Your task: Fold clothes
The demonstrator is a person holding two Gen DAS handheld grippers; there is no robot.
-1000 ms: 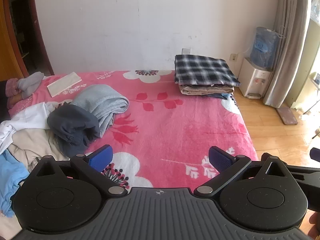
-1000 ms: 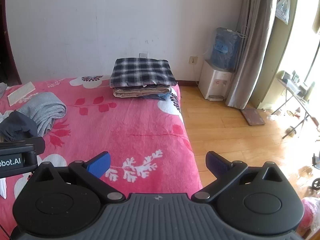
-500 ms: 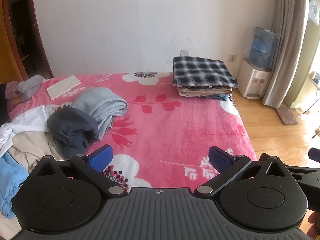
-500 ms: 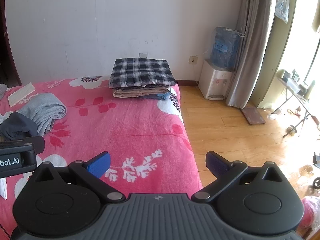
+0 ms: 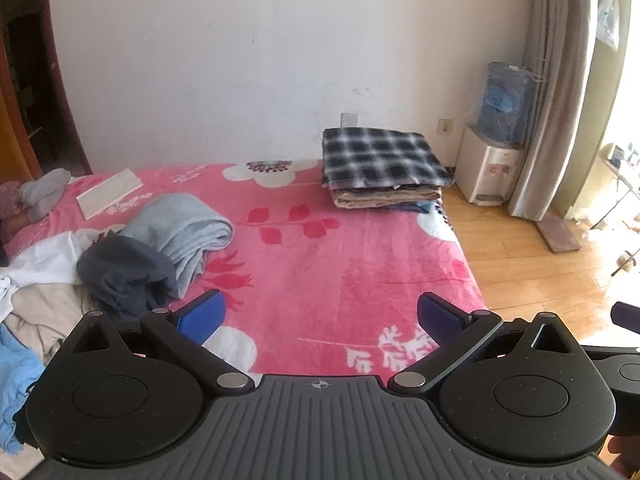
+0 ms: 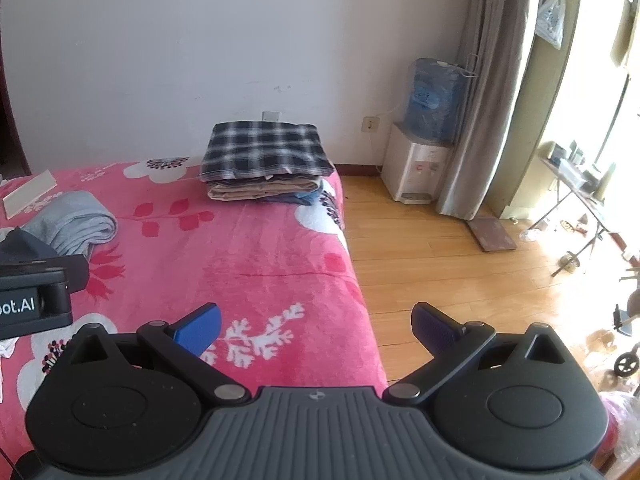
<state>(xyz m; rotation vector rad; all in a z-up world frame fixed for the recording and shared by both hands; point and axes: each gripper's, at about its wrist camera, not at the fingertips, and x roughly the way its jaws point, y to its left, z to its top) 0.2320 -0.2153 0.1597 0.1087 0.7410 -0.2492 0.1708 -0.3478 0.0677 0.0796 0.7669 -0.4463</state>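
Observation:
A stack of folded clothes (image 5: 382,164) topped by a black-and-white plaid piece sits at the far right corner of the pink flowered bed (image 5: 320,256); the same stack of folded clothes (image 6: 266,160) shows in the right wrist view. Unfolded clothes lie at the left: a light grey rolled garment (image 5: 184,228), a dark grey garment (image 5: 124,276), white, beige and light blue pieces (image 5: 16,372). My left gripper (image 5: 318,314) hangs open above the bed's near part, nothing between its blue pads. My right gripper (image 6: 316,326) is open over the bed's right edge, also holding nothing.
A water dispenser (image 6: 420,152) with a covered bottle stands by the wall beyond the bed, next to a grey curtain (image 6: 492,92). Wooden floor (image 6: 460,280) lies to the right. A white flat object (image 5: 108,192) rests at the bed's far left, near a grey sock.
Both grippers have shifted slightly, so the view sits a little higher and the folded stack a little lower in frame. Both stay open and nothing on the bed has moved.

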